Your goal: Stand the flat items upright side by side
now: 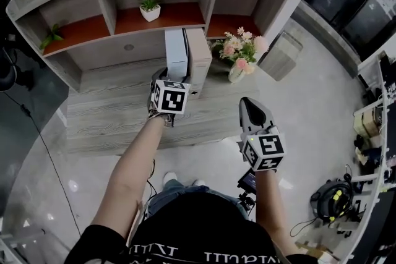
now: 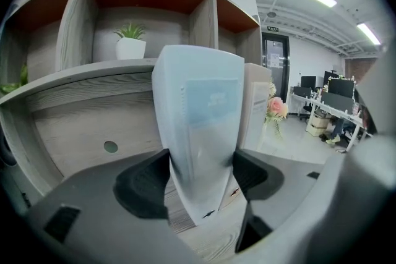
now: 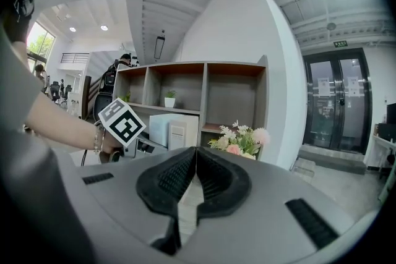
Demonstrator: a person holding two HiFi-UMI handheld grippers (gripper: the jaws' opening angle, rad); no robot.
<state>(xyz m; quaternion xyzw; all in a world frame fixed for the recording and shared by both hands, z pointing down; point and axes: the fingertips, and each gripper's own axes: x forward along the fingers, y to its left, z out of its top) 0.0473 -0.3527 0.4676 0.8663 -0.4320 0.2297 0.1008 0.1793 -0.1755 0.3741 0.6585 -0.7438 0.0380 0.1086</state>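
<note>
A pale blue flat box (image 2: 201,114) stands upright between the jaws of my left gripper (image 2: 201,177), whose pads press on its two faces. In the head view this blue box (image 1: 176,51) is against the left side of an upright beige box (image 1: 198,55) on the wooden desk (image 1: 117,114), with my left gripper (image 1: 174,81) at its near edge. The beige box (image 2: 255,109) shows just behind and to the right. My right gripper (image 1: 248,103) hovers over the desk's front right edge, shut and empty; its jaws (image 3: 195,161) meet with nothing between them.
A shelf unit (image 1: 111,40) with open compartments backs the desk and holds a small potted plant (image 1: 150,8). A vase of pink flowers (image 1: 240,52) stands right of the boxes. A grey bin (image 1: 281,54) sits on the floor beyond the desk's right end.
</note>
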